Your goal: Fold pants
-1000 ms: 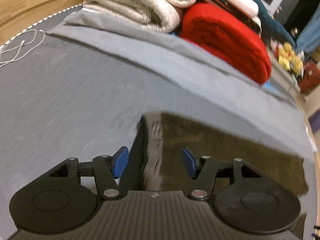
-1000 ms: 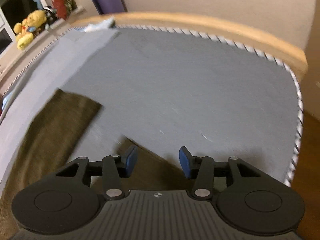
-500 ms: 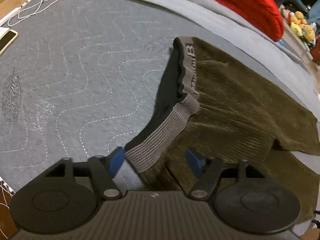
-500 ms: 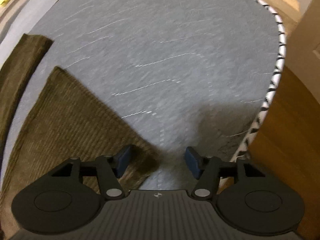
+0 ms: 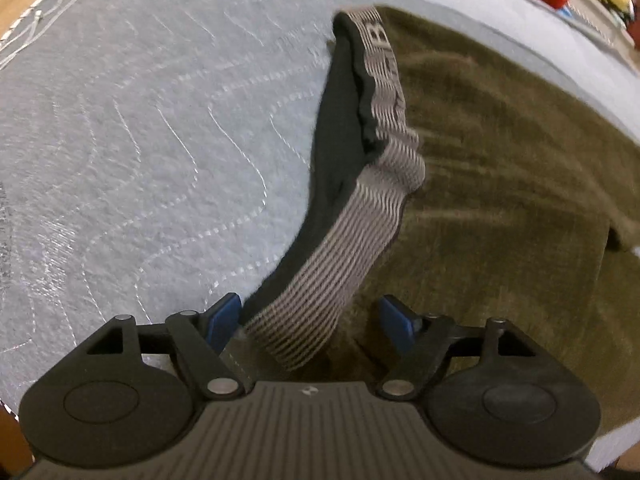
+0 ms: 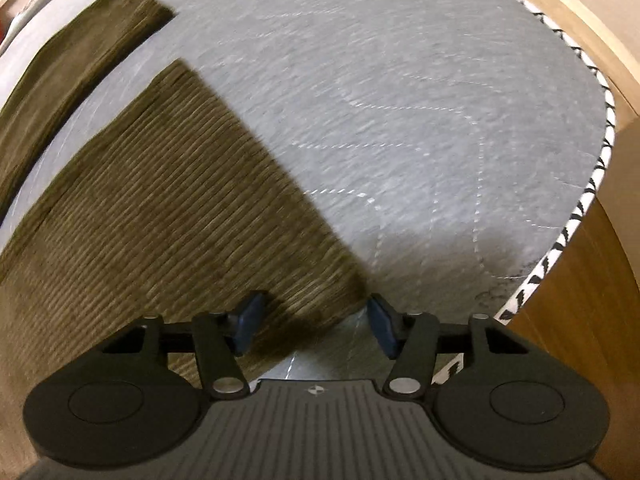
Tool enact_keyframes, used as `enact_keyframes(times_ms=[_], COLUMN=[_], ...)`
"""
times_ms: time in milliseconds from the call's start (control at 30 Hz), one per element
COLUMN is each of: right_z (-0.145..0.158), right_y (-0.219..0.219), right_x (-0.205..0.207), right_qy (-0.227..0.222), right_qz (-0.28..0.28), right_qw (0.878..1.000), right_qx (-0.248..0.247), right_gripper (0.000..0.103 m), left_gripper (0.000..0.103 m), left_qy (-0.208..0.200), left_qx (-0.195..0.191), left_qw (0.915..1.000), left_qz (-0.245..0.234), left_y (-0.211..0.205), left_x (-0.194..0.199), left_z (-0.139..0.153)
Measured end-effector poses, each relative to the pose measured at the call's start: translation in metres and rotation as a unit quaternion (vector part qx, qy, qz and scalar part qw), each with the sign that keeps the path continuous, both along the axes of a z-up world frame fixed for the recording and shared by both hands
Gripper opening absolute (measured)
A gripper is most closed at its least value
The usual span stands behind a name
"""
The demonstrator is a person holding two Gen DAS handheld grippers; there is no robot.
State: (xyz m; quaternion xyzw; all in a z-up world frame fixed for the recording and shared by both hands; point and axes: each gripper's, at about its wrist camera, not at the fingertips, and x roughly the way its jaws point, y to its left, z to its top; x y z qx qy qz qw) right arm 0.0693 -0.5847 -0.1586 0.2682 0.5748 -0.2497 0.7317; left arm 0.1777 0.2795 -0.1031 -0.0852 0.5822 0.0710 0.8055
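On the grey quilted mat (image 5: 140, 140) lie the olive-green pants (image 5: 500, 180), spread out flat. We hold one gripper in each hand, and both point almost straight down at the cloth.

Our left gripper (image 5: 310, 322) is at the waist end. The striped grey waistband (image 5: 320, 288) runs from between our blue pads up toward 12 o'clock, with a black lining (image 5: 340, 128) showing beside it. The jaws have just been opening. They stand wide, with the band between them, but the pads do not press on it. The rest of the pants spreads away toward 2 o'clock.

Our right gripper (image 6: 316, 326) is at the foot end. The corner of one pant leg (image 6: 168, 208) sits between its pads. That leg runs away toward 10 o'clock. The other leg (image 6: 80, 52) lies well apart, near 11 o'clock. These jaws have just been closing a little, but they are not squeezing the cloth yet.

So the long way of the pants goes from one hand to the other. Each hand is right at its own end. We think the next step is to pinch both ends and bring them together.
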Motion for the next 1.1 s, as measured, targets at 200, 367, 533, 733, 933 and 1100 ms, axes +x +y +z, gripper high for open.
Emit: enact_keyframes(times_ms=[200,367,533,733,933,1100], right_z=[-0.001,0.01,0.048,0.035,0.024,0.043], right_y=[-0.002,-0.01,-0.027,-0.036,-0.033,-0.025], right_x=[0.002,-0.002,-0.02,-0.022,-0.021,-0.018], right_qy=[-0.01,-0.046,-0.141,-0.07,-0.019,-0.056], right_qz=[0.005,-0.031,-0.121,-0.114,-0.115,-0.091], right_qw=[1.0,0.998,0.981,0.989,0.99,0.987], right_qx=[-0.011,-0.026,-0.051,-0.07,-0.074,-0.119], right_gripper=[0.041,0.013,0.012,0.013,0.02,0.025], left_gripper=[0.061,0.036,0.031,0.032,0.047,0.05], left_qy=[-0.004,-0.019,-0.064,0.022,0.008,-0.067], left_qx=[0.012,0.007,-0.019,-0.004,0.054,0.05], left_qw=[0.9996,0.9992,0.9961,0.9955,0.9925,0.9864], left_qz=[-0.024,-0.035,-0.057,-0.092,-0.109,-0.142], left_y=[-0.003,-0.002,-0.004,-0.005,-0.024,-0.046], left_x=[-0.007,-0.015,-0.033,-0.049,-0.044,-0.049], left_z=[-0.002,0.013,0.052,0.025,0.033,0.05])
